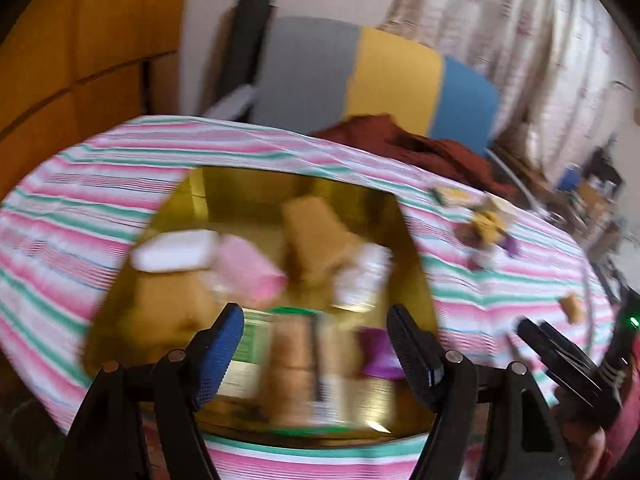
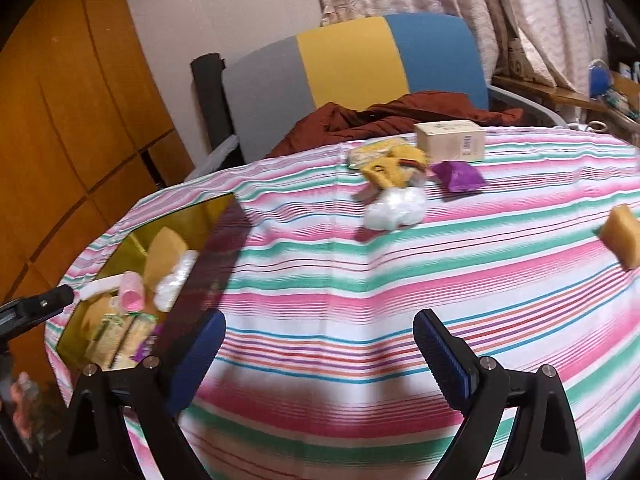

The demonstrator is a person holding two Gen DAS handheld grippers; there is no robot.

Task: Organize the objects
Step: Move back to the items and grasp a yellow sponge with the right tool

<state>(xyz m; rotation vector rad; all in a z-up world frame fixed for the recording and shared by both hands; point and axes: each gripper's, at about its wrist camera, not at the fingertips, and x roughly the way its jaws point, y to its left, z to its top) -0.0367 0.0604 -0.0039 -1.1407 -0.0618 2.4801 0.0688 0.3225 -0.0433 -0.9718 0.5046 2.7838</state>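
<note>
The left tool (image 1: 316,344) hangs with its blue-padded fingers spread wide and nothing between them, above the near end of a shiny gold rectangular tray (image 1: 176,208) that lies on the pink, green and white striped tabletop (image 1: 80,208). The tray carries a white soap-like bar (image 1: 172,250), a pink block (image 1: 248,268), tan sponges (image 1: 312,220), a crinkled white plastic packet (image 1: 360,276) and a green-and-cream carton (image 1: 296,364), all blurred. The right tool (image 2: 320,356) is likewise spread and empty over bare striped cloth, to the right of the tray. Farther back lie a cream cardboard box (image 2: 450,140), a purple wrapper (image 2: 460,176), a yellow packet (image 2: 396,164), a white plastic wad (image 2: 396,208) and, well apart at the right edge, a tan sponge (image 2: 624,236).
</note>
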